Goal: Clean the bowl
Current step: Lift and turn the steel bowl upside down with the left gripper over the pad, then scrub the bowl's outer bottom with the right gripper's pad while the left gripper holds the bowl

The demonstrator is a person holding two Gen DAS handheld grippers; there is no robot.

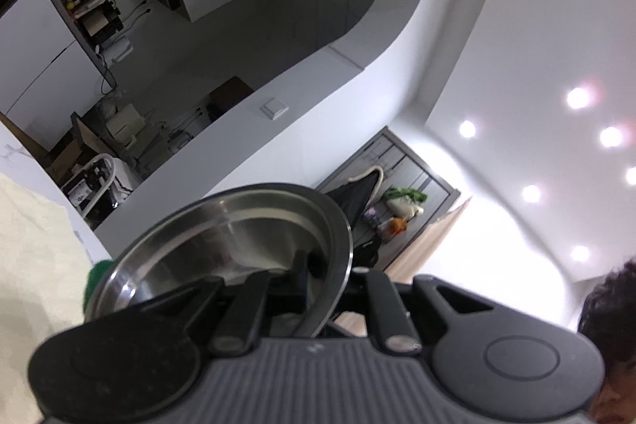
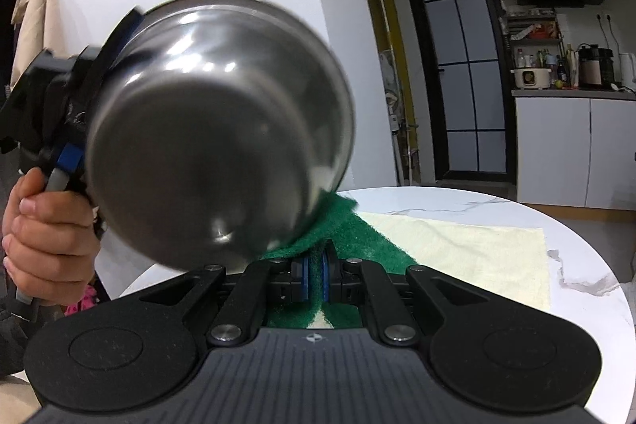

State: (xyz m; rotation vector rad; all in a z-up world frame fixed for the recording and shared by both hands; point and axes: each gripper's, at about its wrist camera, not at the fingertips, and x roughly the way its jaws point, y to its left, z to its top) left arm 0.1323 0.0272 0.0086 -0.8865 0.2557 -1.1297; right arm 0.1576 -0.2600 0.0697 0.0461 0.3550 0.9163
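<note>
- Hand point(image 2: 47, 225) on the far left of the right wrist view, wrapped around the handle of the left gripper point(image 2: 119, 38), and that gripper is clamped on the rim of the bowl point(image 2: 214, 130), holding it up in the air and tilted so its rounded outside and flat base face the other camera.
- Bowl looks like polished steel: stiff, light for its size by my reckoning, and slick. The rim is the sensible place to pinch, because the curved wall would likely slide out of flat pads.
- Over to the left wrist view, the bowl point(image 1: 238, 249) shows its inside, one finger reaching in over the lip. Nothing inside that I can make out, no water, no scraps, just reflections.
- Moving right, the green scouring pad point(image 2: 342, 225) touches the lower outer wall of the bowl. Soft and floppy stuff, it will fold under pressure.
- Right gripper point(image 2: 314, 281) is squeezed narrow on that pad, blue pads pinching a fold of it.
- Beneath and further right, a pale cloth point(image 2: 477, 257) lies flat on the white marble tabletop point(image 2: 588, 265), under the pad.
</note>
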